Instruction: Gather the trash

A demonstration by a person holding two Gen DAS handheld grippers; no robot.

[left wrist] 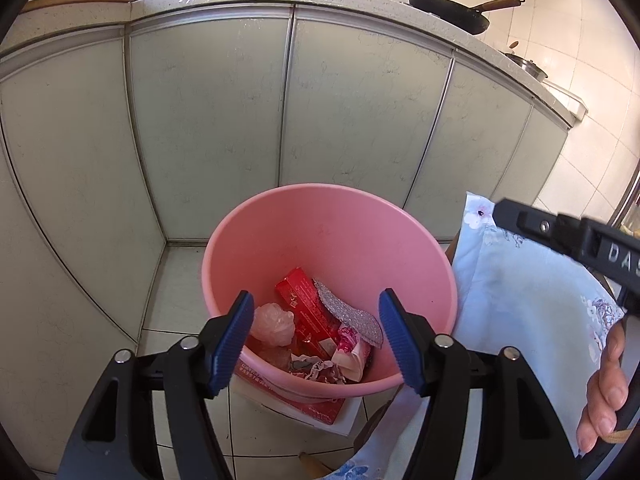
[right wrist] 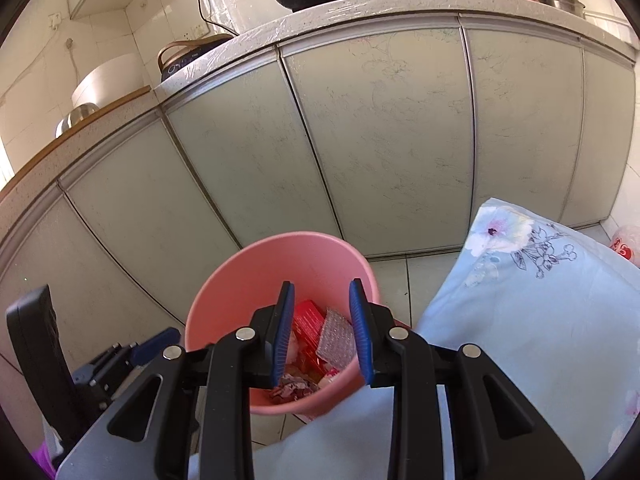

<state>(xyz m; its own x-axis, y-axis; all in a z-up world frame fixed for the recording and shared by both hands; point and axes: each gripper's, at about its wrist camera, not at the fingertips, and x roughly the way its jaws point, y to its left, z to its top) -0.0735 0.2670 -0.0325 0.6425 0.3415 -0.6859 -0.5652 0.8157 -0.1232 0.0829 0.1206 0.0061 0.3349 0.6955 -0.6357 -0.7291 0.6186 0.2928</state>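
Below, crumpled paper fills the round pink bucket [left wrist: 320, 216].

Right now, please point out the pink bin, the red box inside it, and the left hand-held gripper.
pink bin [left wrist: 320, 232]: left wrist view, bare inner wall.
red box [left wrist: 308, 304]: left wrist view, middle of its top face.
left hand-held gripper [left wrist: 316, 336]: left wrist view, midway between its fingertips.

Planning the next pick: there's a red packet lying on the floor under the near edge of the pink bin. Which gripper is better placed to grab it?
Left, probably. The left gripper is open wide and hangs right above the red packet by the pink bin. The right gripper is open narrower, and its view does not show the packet.
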